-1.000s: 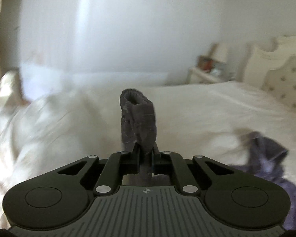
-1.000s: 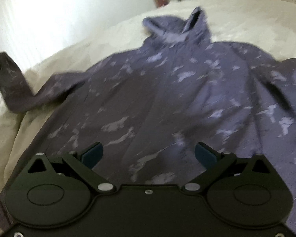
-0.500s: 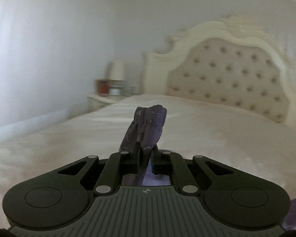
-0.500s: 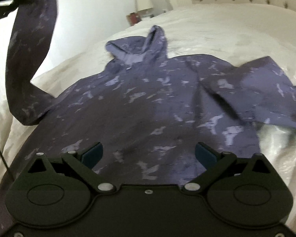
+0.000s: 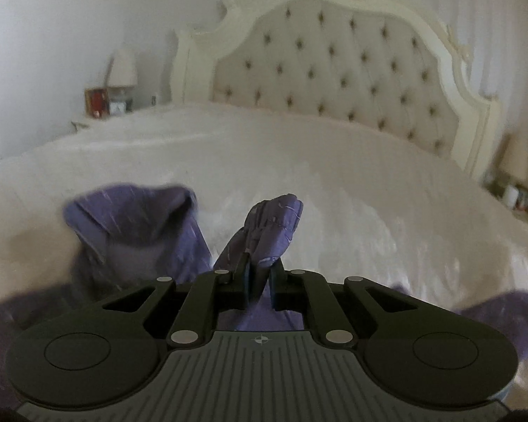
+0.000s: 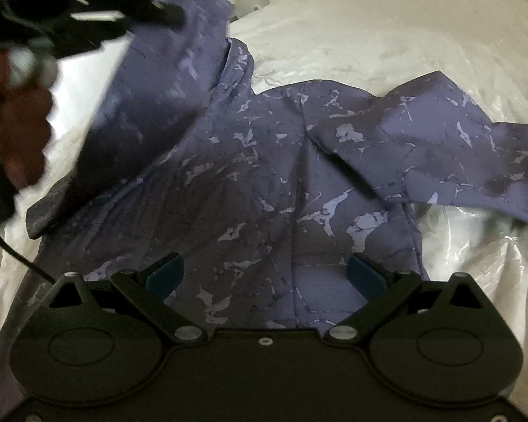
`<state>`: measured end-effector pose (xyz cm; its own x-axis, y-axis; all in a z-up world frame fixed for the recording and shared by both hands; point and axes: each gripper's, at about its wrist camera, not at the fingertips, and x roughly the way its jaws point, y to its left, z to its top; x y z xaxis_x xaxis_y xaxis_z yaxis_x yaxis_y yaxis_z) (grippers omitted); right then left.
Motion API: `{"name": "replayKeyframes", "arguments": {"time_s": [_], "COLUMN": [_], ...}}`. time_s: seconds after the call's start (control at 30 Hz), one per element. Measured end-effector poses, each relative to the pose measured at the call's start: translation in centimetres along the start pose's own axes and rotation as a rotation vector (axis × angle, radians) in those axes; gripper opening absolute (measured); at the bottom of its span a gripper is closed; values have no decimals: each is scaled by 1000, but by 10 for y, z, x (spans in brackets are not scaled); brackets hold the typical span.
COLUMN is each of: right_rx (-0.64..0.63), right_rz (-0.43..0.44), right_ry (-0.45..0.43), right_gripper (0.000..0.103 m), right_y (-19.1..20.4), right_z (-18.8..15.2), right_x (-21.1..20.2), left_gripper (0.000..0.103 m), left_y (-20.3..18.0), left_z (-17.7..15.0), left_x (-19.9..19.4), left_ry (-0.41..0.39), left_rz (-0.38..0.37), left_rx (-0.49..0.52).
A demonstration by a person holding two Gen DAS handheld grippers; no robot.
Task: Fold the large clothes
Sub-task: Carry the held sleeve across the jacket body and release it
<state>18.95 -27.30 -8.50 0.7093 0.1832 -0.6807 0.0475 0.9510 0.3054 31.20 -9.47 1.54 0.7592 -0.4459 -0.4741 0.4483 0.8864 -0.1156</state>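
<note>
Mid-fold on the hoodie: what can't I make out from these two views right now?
- Hoodie hem: right wrist view, hidden behind the open right claw.
- Right sleeve cuff: cut off by the frame edge.
- Hood: left wrist view, motion-blurred.
- Left claw grip on the left sleeve: pads hide it.

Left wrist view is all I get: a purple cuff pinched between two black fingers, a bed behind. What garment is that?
Observer: A purple hoodie, spread flat on the white bed; the right wrist view shows its whole body.
Operator: And the cuff I see?
Observer: It ends the sleeve that the left hand-held gripper holds lifted above the hoodie's body.
Operator: What about the other sleeve?
Observer: The other sleeve lies on the bed, angled out to the side.
Operator: Is the second gripper holding anything?
Observer: No, the right hand-held gripper is open over the lower part of the hoodie.
</note>
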Motion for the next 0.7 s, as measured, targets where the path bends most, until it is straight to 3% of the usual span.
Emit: {"name": "replayKeyframes", "arguments": {"time_s": [0.17, 0.23, 0.37, 0.43, 0.5, 0.7], "right_rx": [-15, -22, -41, -52, -62, -126], "right_rz": [-10, -15, -23, -20, -19, -51], "right_ry": [21, 30, 36, 36, 41, 49], "right_gripper": [100, 100, 101, 102, 102, 103], "right_y": [3, 5, 6, 6, 6, 12], "right_z": [1, 1, -2, -5, -7, -18], "right_x": [5, 7, 9, 10, 12, 20], "left_gripper": [16, 39, 50, 68, 76, 77], "left_y": [-5, -7, -1, 4, 7, 27], "left_z": [-19, -21, -28, -31, -35, -50], "left_x": [6, 12, 8, -1, -17, -59], "left_ry": [109, 161, 210, 225, 213, 182], "left_rz": [-8, -27, -88, -128, -131, -34], "left_rx": [33, 33, 9, -5, 14, 96]}}
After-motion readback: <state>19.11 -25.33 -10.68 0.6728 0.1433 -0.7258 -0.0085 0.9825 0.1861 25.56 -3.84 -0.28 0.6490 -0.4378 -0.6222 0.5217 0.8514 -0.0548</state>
